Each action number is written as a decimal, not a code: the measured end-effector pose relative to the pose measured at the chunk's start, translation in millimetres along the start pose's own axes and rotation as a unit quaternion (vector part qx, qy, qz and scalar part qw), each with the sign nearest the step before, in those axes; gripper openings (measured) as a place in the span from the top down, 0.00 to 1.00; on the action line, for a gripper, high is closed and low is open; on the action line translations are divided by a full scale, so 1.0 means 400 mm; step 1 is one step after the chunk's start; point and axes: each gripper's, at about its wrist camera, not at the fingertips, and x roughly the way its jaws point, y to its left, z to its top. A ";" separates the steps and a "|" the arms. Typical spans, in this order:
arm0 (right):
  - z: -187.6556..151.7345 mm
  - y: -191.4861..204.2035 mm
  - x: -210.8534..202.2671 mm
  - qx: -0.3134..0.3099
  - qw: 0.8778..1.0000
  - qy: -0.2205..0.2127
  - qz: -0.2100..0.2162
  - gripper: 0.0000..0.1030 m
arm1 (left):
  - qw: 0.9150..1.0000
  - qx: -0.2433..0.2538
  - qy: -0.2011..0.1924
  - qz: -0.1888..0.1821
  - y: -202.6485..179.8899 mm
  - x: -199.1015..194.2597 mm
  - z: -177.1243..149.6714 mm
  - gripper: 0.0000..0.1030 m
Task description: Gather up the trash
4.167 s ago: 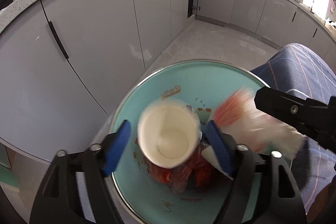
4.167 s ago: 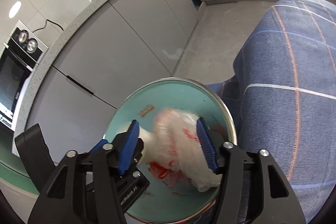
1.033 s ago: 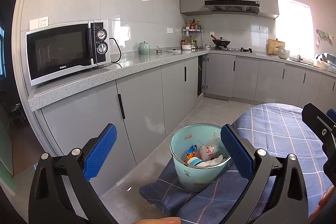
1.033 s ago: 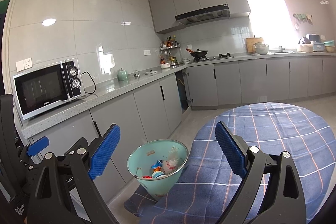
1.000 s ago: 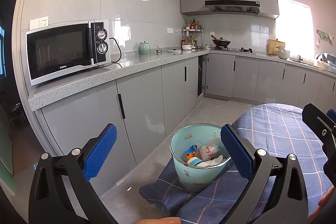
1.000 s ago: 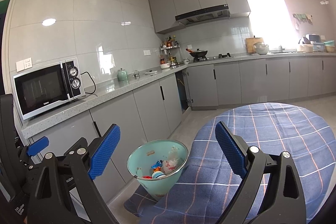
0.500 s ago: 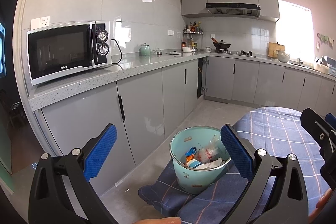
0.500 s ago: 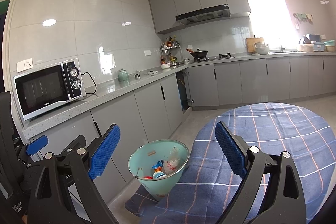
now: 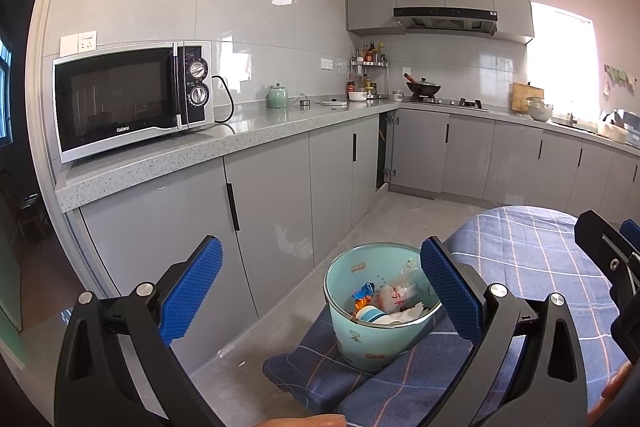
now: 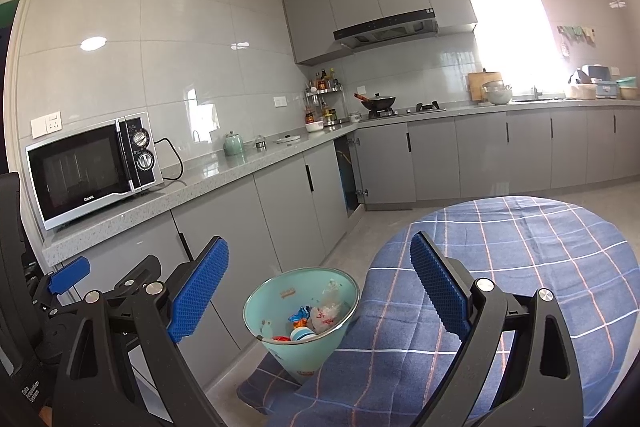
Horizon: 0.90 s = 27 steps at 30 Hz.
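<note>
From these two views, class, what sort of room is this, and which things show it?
A home kitchen, most likely. A microwave stands on a grey counter, a wok sits on the hob under a range hood, and grey cabinets line the walls.

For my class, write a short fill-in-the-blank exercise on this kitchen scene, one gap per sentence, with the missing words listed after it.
1. The trash lies inside a light ______ bin.
2. The left gripper and the right gripper both stand ______, holding nothing.
3. The bin rests on a blue ______ tablecloth.
4. On the grey counter stands a ______ with two dials, plugged in by a black cord.

Missing words: green; open; checked; microwave
</note>
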 end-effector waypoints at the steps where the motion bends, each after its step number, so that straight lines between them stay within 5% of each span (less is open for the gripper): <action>1: 0.000 -0.001 0.000 0.000 1.000 0.000 0.000 0.12 | 1.000 0.000 0.000 0.000 0.000 0.000 0.000 0.05; 27: -0.007 -0.008 -0.003 0.004 1.000 0.002 -0.001 0.11 | 1.000 -0.009 0.004 -0.011 0.004 0.010 -0.003 0.05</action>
